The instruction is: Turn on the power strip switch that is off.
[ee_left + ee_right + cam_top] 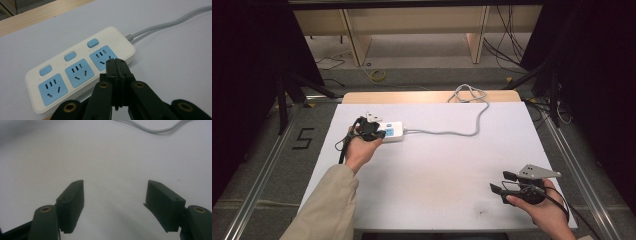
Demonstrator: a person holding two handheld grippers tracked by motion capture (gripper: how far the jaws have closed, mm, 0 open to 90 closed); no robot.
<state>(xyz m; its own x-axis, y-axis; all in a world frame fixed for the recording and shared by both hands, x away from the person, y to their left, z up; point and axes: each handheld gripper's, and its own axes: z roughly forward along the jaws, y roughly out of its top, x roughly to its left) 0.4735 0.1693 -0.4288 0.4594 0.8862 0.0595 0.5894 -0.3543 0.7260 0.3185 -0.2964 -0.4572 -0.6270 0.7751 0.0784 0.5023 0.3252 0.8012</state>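
Left claw (116, 65) sits right over the power strip (80, 70) at the counter's (437, 165) left-rear, jaws pressed together with nothing between them, tips poised above the socket nearest the cable (452, 131). The strip's long axis runs left to right, cord trailing off toward the right rear. Right claw (504, 182) waits well apart at the near right, jaws spread wide over bare counter. The left hand (359, 150) is clearly nearer; any press looks to be its job.

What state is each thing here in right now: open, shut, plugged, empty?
Left gripper: shut, tips over the strip's edge, holding nothing.
Right gripper: open, empty.
White plastic power strip with blue sockets: flat on table, all three sockets empty.
Grey cable: attached to strip, lying slack.
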